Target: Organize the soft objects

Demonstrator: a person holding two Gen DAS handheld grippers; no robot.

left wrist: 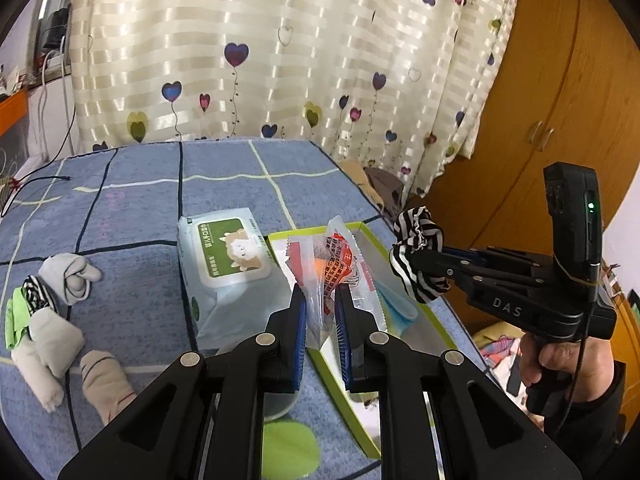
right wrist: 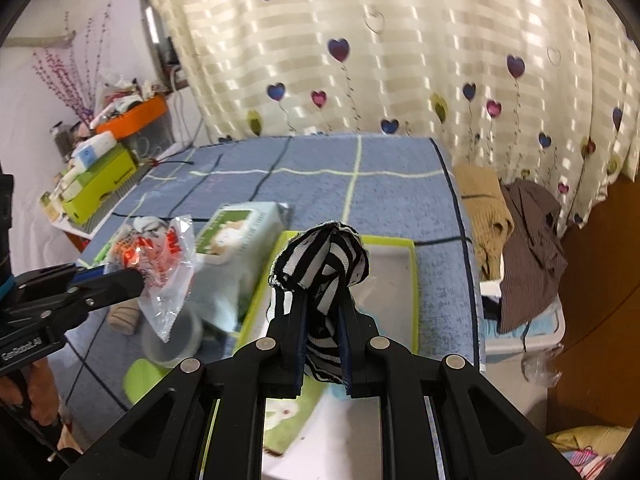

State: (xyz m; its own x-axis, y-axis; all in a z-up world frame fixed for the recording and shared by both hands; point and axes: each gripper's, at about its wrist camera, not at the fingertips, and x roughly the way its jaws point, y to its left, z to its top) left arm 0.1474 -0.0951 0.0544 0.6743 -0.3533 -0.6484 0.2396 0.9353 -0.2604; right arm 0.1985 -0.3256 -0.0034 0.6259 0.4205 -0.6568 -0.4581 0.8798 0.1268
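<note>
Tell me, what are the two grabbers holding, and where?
The left gripper pinches a clear plastic packet by its lower end. The right gripper pinches a striped cloth near its middle, with the bunched top sticking out above the fingers.

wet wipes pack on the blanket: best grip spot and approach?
Grip the wet wipes pack across its long side walls, mid-length, coming from above. It lies flat, lid up, and the rigid lid would slip. The green-rimmed tray crowds its right side, so come in from the left hand-held gripper's side.
</note>
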